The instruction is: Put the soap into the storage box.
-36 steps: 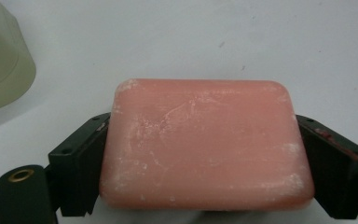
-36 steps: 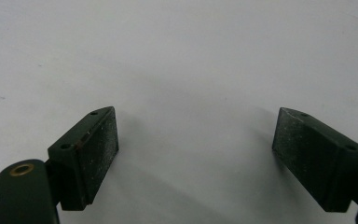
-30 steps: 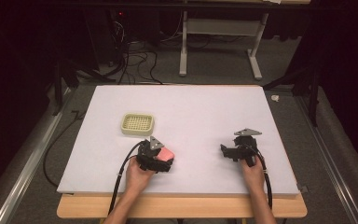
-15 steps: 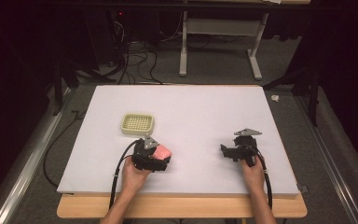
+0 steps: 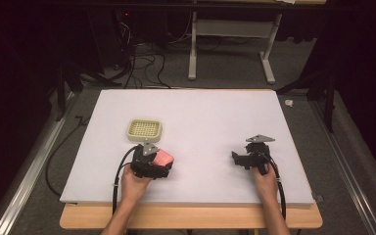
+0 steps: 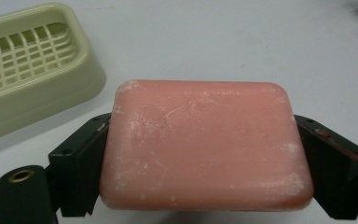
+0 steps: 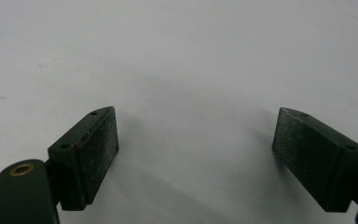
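A pink bar of soap [image 6: 205,144] sits between the jaws of my left gripper [image 6: 204,154], which is shut on its two short ends. From above, the soap [image 5: 163,157] and left gripper [image 5: 160,161] are near the table's front left. A pale green slatted soap dish [image 5: 144,130] stands just beyond them; in the left gripper view the soap dish [image 6: 28,65] is at the upper left. My right gripper [image 5: 236,159] rests at the front right; in the right gripper view the right gripper [image 7: 196,140] is open over bare white table.
The white tabletop [image 5: 210,117] lies on a wooden board [image 5: 191,218]. Cables [image 5: 142,63] and a metal stand [image 5: 230,44] are on the dark floor behind the table. A rail [image 5: 24,171] runs along the left side.
My left gripper with the soap has shifted slightly left and back toward the soap dish. The right gripper has stayed put.
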Tool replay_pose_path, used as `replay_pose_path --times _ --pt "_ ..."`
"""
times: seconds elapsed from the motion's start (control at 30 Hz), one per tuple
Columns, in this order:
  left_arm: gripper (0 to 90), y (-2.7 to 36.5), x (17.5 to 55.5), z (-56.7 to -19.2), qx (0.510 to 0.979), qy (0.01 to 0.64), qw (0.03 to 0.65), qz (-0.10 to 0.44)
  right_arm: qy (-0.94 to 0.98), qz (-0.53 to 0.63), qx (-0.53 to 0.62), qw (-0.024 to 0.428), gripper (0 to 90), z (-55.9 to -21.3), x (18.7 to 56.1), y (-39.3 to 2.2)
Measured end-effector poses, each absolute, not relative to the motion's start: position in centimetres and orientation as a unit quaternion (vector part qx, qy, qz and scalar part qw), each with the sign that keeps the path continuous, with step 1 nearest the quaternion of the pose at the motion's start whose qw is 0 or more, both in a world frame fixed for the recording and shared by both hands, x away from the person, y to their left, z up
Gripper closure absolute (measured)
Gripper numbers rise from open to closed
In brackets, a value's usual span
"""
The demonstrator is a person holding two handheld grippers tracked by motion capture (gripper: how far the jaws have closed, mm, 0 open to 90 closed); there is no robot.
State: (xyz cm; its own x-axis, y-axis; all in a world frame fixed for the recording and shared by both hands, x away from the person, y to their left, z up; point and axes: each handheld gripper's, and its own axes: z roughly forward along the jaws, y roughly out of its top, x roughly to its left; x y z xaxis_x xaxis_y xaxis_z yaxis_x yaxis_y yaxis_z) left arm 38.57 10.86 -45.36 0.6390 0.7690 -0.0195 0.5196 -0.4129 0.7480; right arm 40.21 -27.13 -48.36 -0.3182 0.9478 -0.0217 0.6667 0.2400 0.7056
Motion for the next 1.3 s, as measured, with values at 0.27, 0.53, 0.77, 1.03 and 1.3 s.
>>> replay_pose_path --times 0.27,0.53,0.77,1.03,1.3 --pt "14.0 12.1 38.7 -45.0 0.813 0.406 0.382 0.168 0.753 0.304 0.535 0.232 14.8 -48.4 40.2 -27.1" --pt "14.0 13.2 38.9 -44.6 0.808 0.417 0.379 0.174 0.753 0.304 0.535 0.231 14.9 -48.4 40.2 -27.1" --pt "14.0 14.0 39.1 -44.1 0.803 0.426 0.375 0.181 0.753 0.304 0.536 0.231 14.8 -48.4 40.2 -27.1" --pt "14.0 15.2 39.7 -43.7 0.795 0.441 0.375 0.182 0.753 0.304 0.536 0.232 14.9 -48.4 40.2 -27.1" --pt "14.0 15.9 40.7 -42.9 0.791 0.452 0.369 0.187 0.753 0.304 0.536 0.231 14.9 -48.4 40.2 -27.1"
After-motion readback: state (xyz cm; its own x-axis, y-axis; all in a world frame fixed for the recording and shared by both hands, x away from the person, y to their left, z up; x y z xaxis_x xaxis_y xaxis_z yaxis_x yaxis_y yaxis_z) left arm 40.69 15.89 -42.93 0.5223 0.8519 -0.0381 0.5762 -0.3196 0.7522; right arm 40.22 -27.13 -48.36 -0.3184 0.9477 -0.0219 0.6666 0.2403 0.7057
